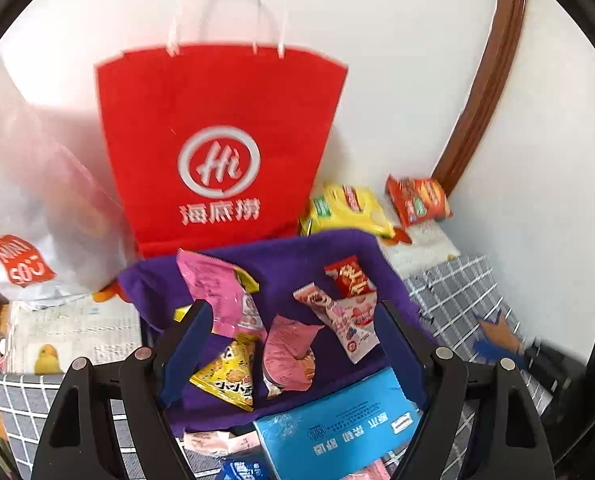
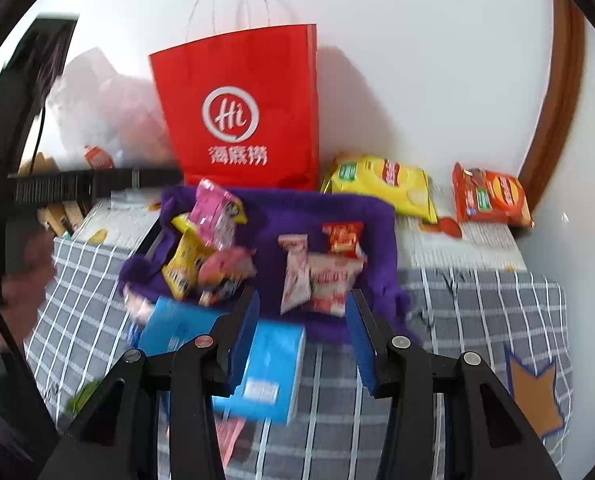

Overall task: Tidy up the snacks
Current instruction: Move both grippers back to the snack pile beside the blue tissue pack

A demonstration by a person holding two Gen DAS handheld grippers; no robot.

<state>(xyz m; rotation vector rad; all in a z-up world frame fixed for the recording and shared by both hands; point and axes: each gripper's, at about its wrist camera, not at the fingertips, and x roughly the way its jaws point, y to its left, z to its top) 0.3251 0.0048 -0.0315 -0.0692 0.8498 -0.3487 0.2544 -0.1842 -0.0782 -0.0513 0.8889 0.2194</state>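
Snacks lie gathered on a purple cloth (image 1: 281,256) spread over the grey checked cover (image 2: 477,312); a pink packet (image 1: 217,292), a yellow triangular packet (image 1: 227,376) and a crumpled pink one (image 1: 289,360) sit together on its left part; a red-and-white wrapper (image 1: 349,280) and a pink-white sachet (image 1: 349,320) on its right. A blue box (image 1: 337,428) rests at the cloth's near edge, partly off it. Behind the cloth stands a red paper bag (image 1: 221,140), upright against the wall; a yellow chip bag (image 2: 381,184) and an orange chip bag (image 2: 489,196) lie beside it, apart from the cloth.

Left gripper (image 1: 289,336) hangs above the pile, jaws wide, nothing between them; right gripper (image 2: 301,332) likewise empty, jaws parted moderately, over the cloth's near edge.

Judgement: between picks, sorting under way; next move calls for choosing one packet, lowering squarely and closing gently on crinkly foil.
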